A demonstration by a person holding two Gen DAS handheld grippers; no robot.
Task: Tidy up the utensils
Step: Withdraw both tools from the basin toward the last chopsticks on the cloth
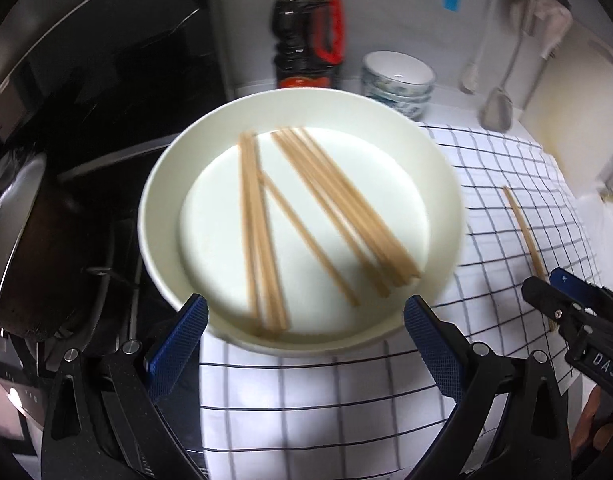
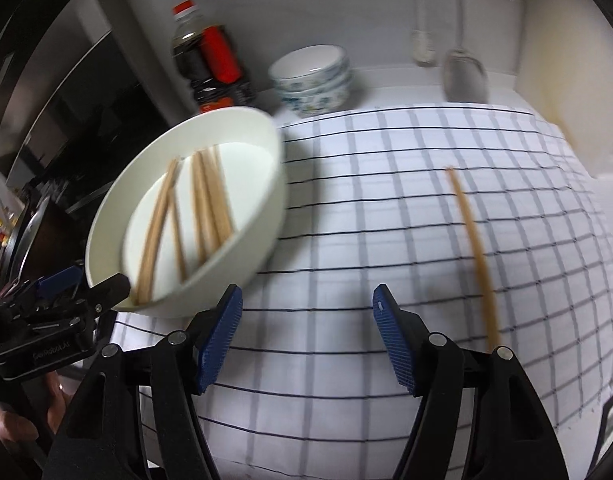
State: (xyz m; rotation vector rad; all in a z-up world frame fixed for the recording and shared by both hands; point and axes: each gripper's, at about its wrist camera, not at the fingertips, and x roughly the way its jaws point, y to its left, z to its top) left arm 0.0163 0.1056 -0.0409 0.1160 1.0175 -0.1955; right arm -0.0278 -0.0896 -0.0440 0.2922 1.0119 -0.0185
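A white bowl (image 1: 162, 208) (image 2: 262, 204) holds several wooden chopsticks (image 1: 338, 208) (image 2: 204, 204) and sits at the left edge of a chequered cloth (image 1: 338, 404) (image 2: 386, 208). My left gripper (image 1: 306, 316) (image 2: 88, 282) hovers at the bowl's near rim with its jaws wide apart, pressing on nothing. A loose chopstick (image 1: 524, 232) (image 2: 474, 248) lies on the cloth to the right. My right gripper (image 2: 306, 320) (image 1: 554, 286) is open over bare cloth, with that chopstick just outside its right finger. Both views are blurred by motion.
A dark sauce bottle (image 1: 306, 40) (image 2: 210, 64) and stacked patterned bowls (image 1: 398, 80) (image 2: 314, 80) stand behind the white bowl. Hanging utensils (image 1: 496, 108) (image 2: 464, 76) and a cutting board (image 1: 578, 120) (image 2: 566, 60) are at the back right. A pot (image 1: 34, 260) sits left.
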